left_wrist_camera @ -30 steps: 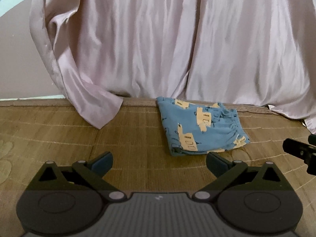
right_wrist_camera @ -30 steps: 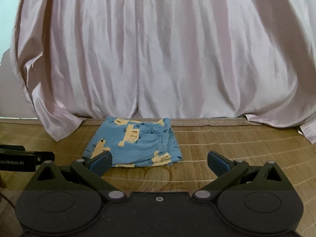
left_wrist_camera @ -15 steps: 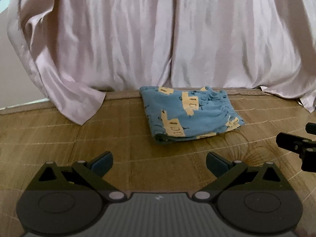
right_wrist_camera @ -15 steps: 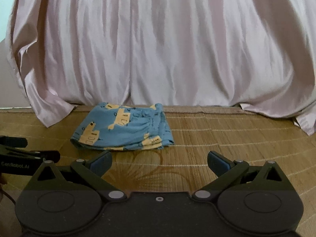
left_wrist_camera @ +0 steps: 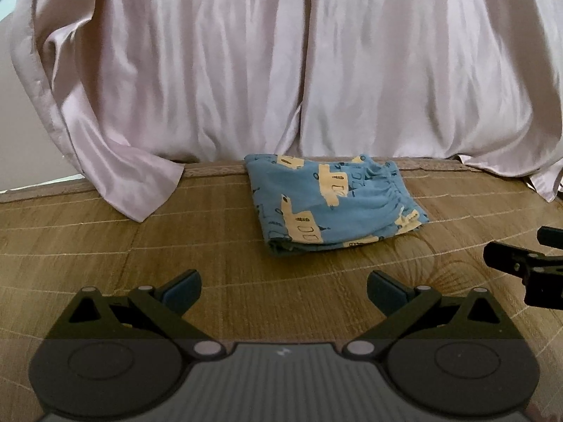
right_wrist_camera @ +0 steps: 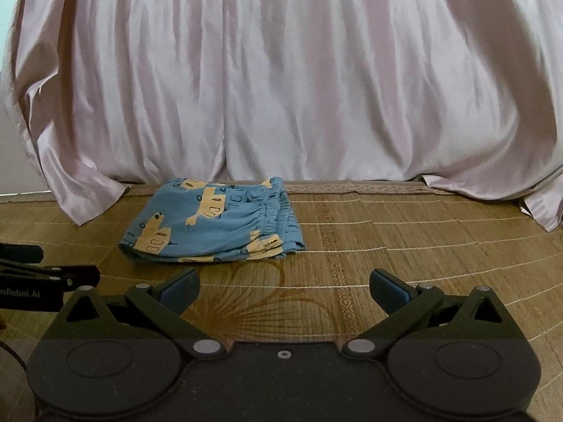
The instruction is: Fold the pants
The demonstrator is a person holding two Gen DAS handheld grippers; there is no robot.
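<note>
Pants point(left_wrist_camera: 334, 207), blue with yellow printed shapes, lie as a compact folded bundle on a woven bamboo mat point(left_wrist_camera: 105, 246), near its far edge and just in front of a pale pink satin curtain point(left_wrist_camera: 281, 70). Layers are stacked, with the gathered elastic waistband toward the right side of the bundle. Judging from this, the folding looks finished or nearly so, and the step in hand reads as standing clear of the garment. If any move remains, it would call for a light press to flatten the stack, or a small nudge to square its edges (neither looks strictly needed).

Left gripper point(left_wrist_camera: 283, 290) hovers over bare mat, near the bundle's front edge but apart from it. Its blue-padded fingers point(left_wrist_camera: 181, 290) are spread wide and hold nothing. Right gripper point(right_wrist_camera: 285, 290) likewise hangs above the mat, short of the pants, with its fingers point(right_wrist_camera: 388, 290) spread wide and nothing between them. Each camera catches the other tool's black tip at its frame edge, to the side of the bundle.
</note>
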